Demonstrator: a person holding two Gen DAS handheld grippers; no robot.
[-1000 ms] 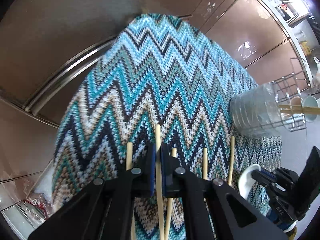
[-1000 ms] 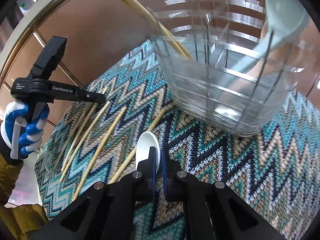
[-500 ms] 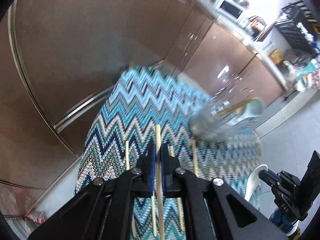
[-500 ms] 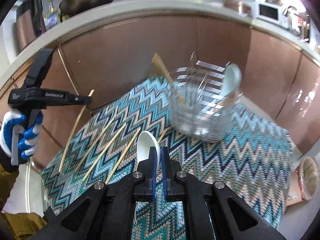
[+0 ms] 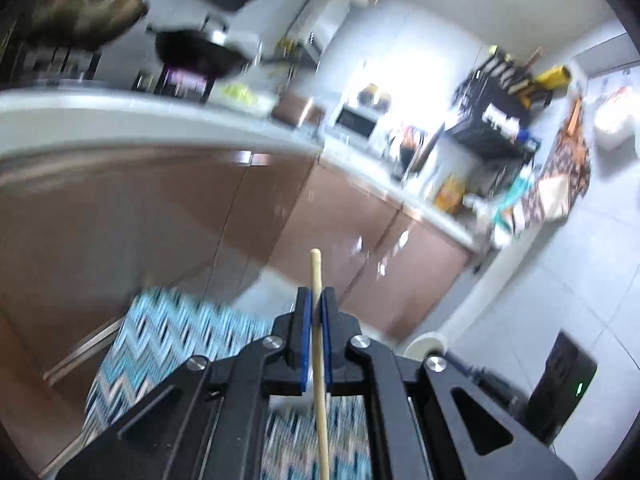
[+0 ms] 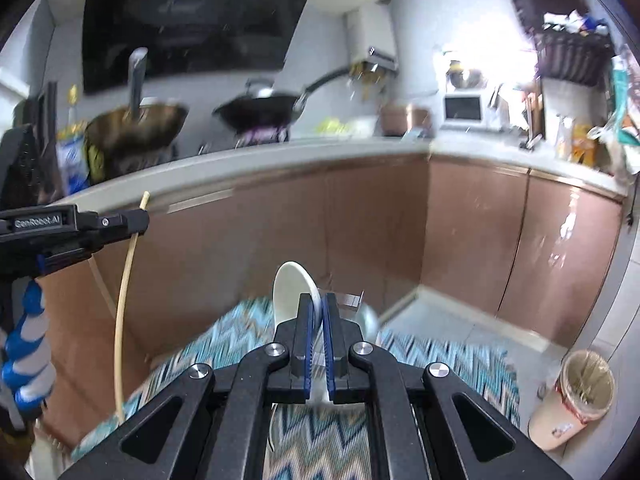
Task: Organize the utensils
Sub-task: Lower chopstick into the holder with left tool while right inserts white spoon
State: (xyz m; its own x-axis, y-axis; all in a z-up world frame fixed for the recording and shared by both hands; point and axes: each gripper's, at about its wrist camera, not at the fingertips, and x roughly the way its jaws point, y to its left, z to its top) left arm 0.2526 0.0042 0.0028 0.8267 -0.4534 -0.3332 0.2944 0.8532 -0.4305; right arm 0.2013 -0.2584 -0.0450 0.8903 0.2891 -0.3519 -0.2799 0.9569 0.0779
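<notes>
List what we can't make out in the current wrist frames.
- Left wrist: the chopstick's lower end runs off the bottom edge; the zigzag mat is motion-blurred.
- Right wrist: the white spoon's handle is hidden behind the right gripper; the clear utensil holder behind it is blurred and mostly blocked.

Chopstick: one, pale bamboo, slender and straight. Clamped between blue pads, rounded tip projecting forward past them, shaft running back beneath; in the right wrist view it hangs steeply above the rug.

Spoon: one, white ceramic, soup type. Clamped by its handle, oval bowl raised past the pads, hollow side facing left.
</notes>
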